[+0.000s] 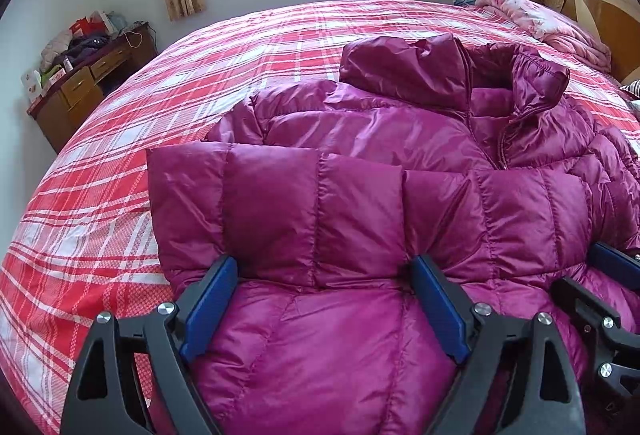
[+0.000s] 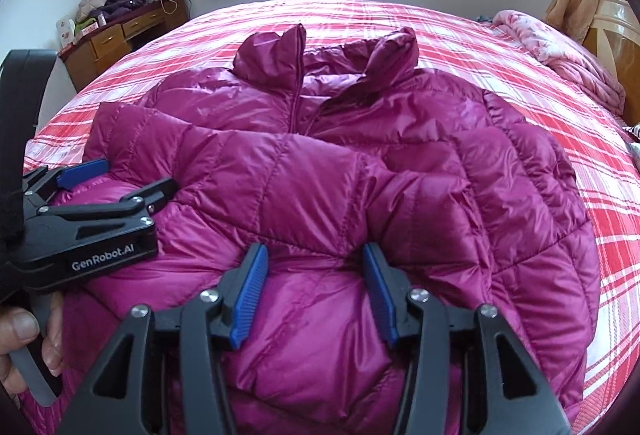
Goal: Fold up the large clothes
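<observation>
Magenta down jacket (image 1: 360,139) lies front-up on the plaid bed (image 1: 120,139), collar at the far end, zip part open, lower part folded up toward the chest.

Left gripper (image 1: 324,299): jaws spread wide, the folded quilted edge bulging between them, pads against the cloth but not pinching.

Right gripper (image 2: 314,289): also spread, less widely, straddling the same fold edge just ahead of its tips. It sits just right of the left gripper.

Handling (judgement): light and very soft, no stiffness; the puffy fill will spring back after pressing. The shell looks glossy, so probably slippery.

Where to hold: close on a stitched seam or the doubled fold edge directly ahead of each gripper, not on a puffed panel, which would likely squeeze out. Grip both layers together, or the fold may open.
</observation>
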Available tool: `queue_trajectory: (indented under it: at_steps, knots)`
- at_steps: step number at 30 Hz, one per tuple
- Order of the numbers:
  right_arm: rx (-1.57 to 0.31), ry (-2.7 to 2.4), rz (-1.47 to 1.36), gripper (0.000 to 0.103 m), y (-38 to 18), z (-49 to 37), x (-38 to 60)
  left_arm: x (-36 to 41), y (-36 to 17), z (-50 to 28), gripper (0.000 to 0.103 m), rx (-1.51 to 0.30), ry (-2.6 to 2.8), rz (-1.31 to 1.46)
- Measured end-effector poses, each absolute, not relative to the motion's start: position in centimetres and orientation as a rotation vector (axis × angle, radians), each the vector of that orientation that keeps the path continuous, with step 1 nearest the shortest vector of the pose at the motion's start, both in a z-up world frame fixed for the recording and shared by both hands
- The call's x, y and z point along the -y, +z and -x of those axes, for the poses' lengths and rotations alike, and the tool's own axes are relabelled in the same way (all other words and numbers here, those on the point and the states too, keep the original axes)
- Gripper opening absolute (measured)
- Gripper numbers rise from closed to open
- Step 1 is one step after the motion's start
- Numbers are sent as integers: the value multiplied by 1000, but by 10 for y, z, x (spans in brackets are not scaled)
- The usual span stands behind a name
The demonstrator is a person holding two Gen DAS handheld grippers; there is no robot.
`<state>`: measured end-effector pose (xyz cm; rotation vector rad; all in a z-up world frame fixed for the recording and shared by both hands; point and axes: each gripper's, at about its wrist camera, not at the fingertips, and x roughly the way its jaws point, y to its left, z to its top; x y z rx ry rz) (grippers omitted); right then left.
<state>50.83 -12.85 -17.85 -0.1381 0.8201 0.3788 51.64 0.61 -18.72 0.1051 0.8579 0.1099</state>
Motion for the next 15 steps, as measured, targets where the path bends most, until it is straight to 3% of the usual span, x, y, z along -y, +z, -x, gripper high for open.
queue_trajectory:
  at_steps: [15]
  knots:
    - [-823,406,116,52,-180,-512,133,-2,-168,-504,89,-860,118,-140]
